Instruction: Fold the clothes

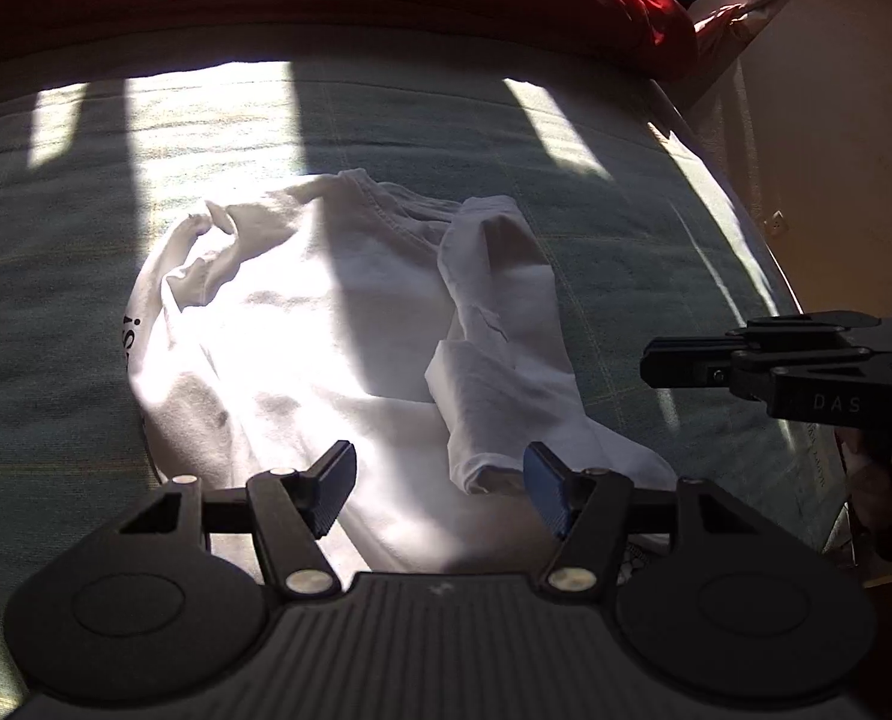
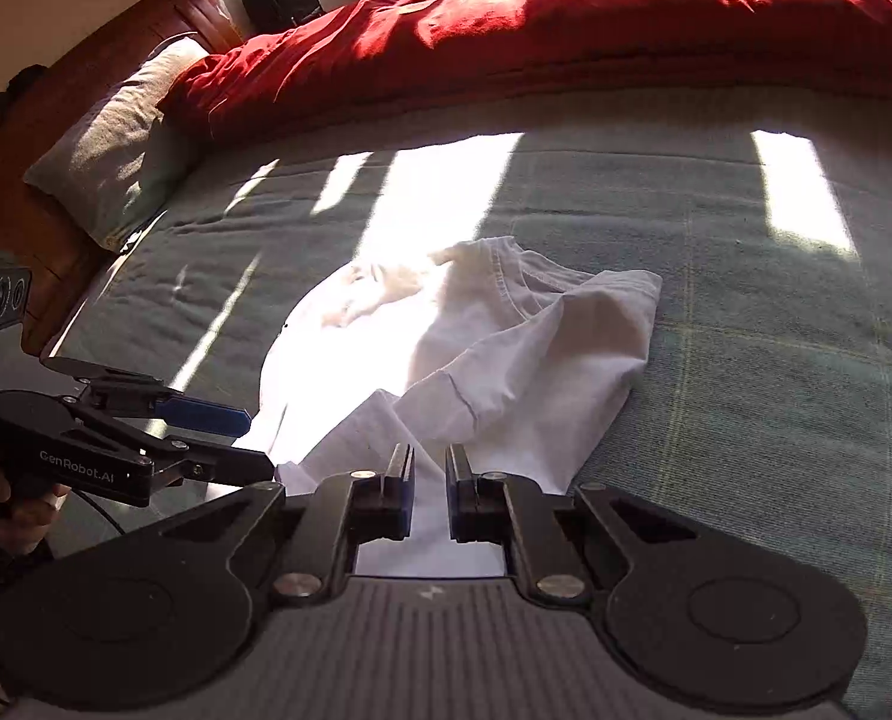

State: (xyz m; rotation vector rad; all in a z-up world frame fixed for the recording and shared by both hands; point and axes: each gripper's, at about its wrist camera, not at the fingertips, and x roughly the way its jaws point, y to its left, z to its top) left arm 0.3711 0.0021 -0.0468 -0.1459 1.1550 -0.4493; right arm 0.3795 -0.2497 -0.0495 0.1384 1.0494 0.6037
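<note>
White T-shirt (image 1: 302, 324) rumpled on green bedcover (image 1: 626, 240), collar away.
Long axis near-to-far; left gripper (image 1: 440, 489) spread wide; right gripper (image 2: 428, 492) narrowly parted, empty.

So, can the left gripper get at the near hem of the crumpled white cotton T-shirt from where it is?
Probably yes. The left gripper hovers open right over the white T-shirt's near edge on the green bedspread, with nothing between. The right gripper sits off to the side.
</note>
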